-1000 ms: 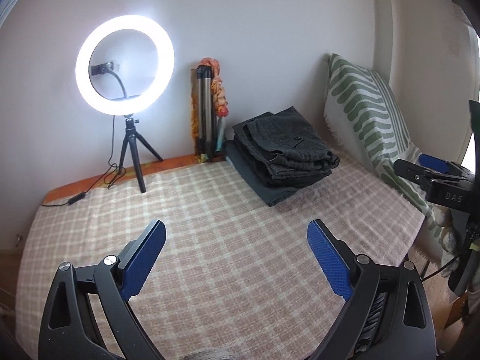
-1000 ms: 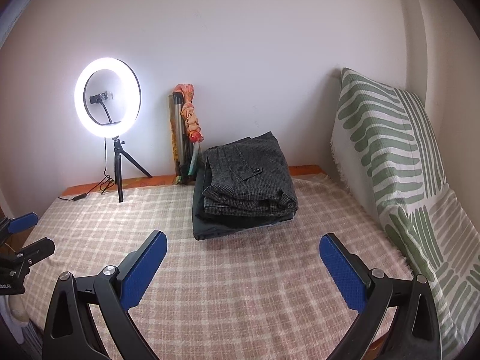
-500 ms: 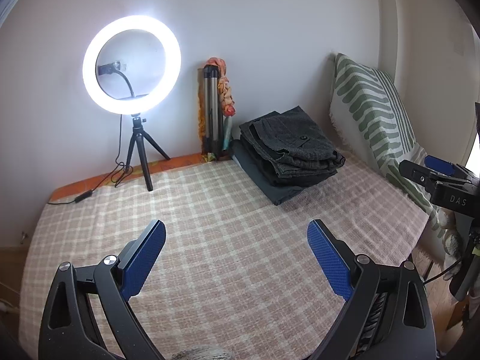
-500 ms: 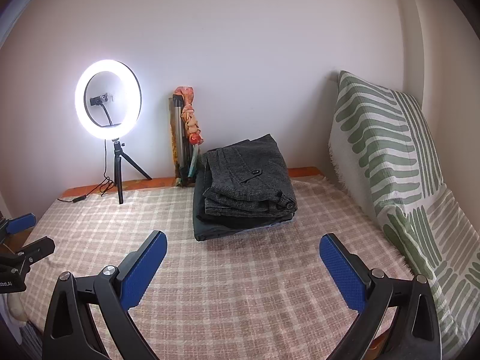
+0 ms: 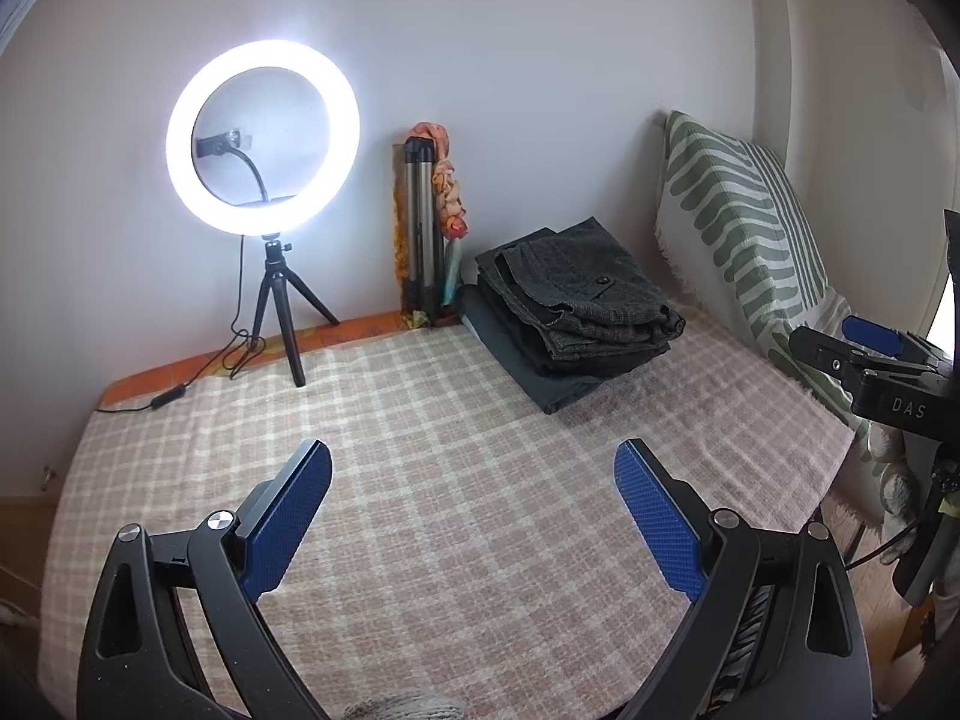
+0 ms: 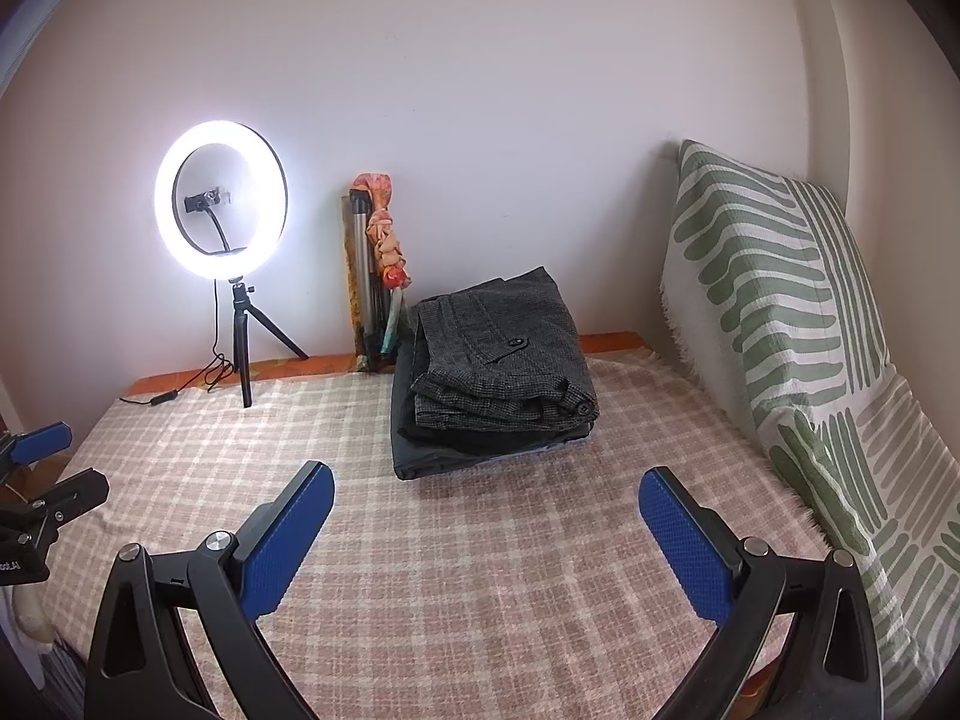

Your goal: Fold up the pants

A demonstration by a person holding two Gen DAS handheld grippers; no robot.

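While the left gripper (image 5: 474, 510) hovers level above the checked bedspread (image 5: 420, 450), its two blue pads (image 5: 288, 516) stand wide apart with nothing between them. Ahead of it in the left wrist view sits one stack of folded pants (image 5: 576, 312) at the far side of the bed, close to the wall, with a grey pair on top and at least one darker piece under it. The stack's long side runs from the wall toward the camera, angled to the right. One lit ring light (image 5: 264, 138) on a small tripod stands to the left, one folded tripod (image 5: 420, 228) leans on the wall just beside the stack, and one green-striped pillow (image 5: 738, 228) rests at the right. The right gripper (image 5: 870, 354) shows at the right edge.

From the right wrist view, the right gripper (image 6: 486, 534) is likewise spread wide and empty, held over the bedspread (image 6: 480, 570). The pants (image 6: 504, 360) lie straight ahead, well apart from the pads, button flap up. The left gripper (image 6: 42, 480) pokes in at the left edge.
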